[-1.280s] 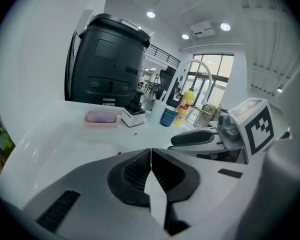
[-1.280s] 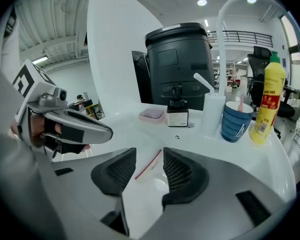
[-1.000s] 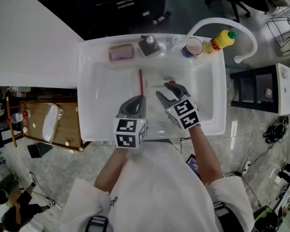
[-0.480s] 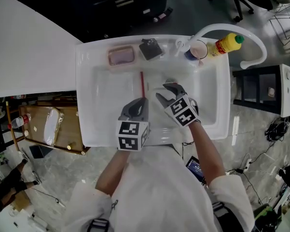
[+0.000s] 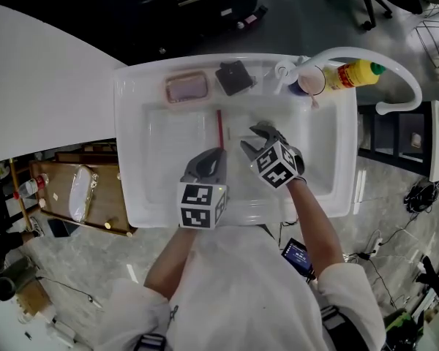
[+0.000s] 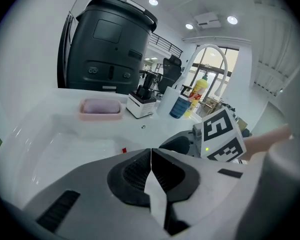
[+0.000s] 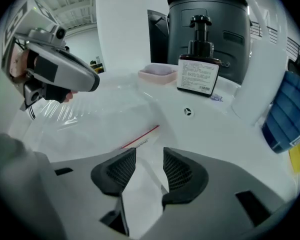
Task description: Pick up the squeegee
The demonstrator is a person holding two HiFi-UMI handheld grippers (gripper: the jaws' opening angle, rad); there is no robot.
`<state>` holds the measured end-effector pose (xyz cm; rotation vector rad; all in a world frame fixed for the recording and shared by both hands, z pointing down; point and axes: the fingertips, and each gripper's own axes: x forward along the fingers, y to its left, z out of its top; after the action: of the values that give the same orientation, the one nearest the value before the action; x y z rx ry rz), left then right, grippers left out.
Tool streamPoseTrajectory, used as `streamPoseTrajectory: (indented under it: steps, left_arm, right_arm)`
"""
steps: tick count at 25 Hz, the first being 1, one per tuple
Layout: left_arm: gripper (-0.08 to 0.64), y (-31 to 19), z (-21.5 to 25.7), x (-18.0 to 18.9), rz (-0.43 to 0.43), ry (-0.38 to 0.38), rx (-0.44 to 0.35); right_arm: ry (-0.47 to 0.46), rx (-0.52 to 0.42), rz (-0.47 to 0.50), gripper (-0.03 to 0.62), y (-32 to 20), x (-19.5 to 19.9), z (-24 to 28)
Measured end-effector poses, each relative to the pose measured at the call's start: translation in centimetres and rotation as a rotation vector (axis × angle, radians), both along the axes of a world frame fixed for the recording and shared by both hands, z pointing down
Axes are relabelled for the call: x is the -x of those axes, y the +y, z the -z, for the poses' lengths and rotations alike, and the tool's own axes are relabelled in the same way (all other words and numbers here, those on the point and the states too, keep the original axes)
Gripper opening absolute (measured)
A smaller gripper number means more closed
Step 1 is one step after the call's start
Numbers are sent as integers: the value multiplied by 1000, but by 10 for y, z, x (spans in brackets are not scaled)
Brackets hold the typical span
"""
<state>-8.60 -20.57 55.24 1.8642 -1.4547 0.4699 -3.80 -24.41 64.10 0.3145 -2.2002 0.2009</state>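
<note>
The squeegee (image 5: 219, 128) lies in the white sink (image 5: 135, 152); it shows as a thin red strip with a clear body that is hard to make out. In the right gripper view the squeegee (image 7: 140, 136) lies just ahead of my right gripper (image 7: 149, 156), which is open with nothing between its jaws. From the head view my right gripper (image 5: 254, 137) hovers just right of the strip. My left gripper (image 5: 212, 154) is shut and empty, near the basin's front. In the left gripper view my left gripper (image 6: 150, 151) hides all but a red tip of the squeegee (image 6: 124, 150).
Along the sink's back rim stand a pink soap dish (image 5: 186, 88), a black dispenser (image 5: 235, 77), a blue cup (image 5: 307, 82) and a yellow bottle (image 5: 358, 73). A white faucet (image 5: 366, 53) arcs over the right corner. A wooden stand (image 5: 80, 192) sits left of the sink.
The head view has shifted a little, so the sink sits slightly lower and further right. Both grippers keep nearly the same places over the basin, and their jaws have not changed.
</note>
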Motion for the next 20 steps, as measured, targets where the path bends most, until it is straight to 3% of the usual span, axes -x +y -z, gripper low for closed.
streamPoseTrajectory:
  steps: [13, 20]
  left_arm:
    - [28, -8, -16, 5, -13, 5, 39]
    - [28, -13, -23, 6, -14, 5, 54]
  right_arm:
    - [143, -26, 200, 164, 0, 6, -43]
    - [186, -37, 263, 164, -5, 5, -58]
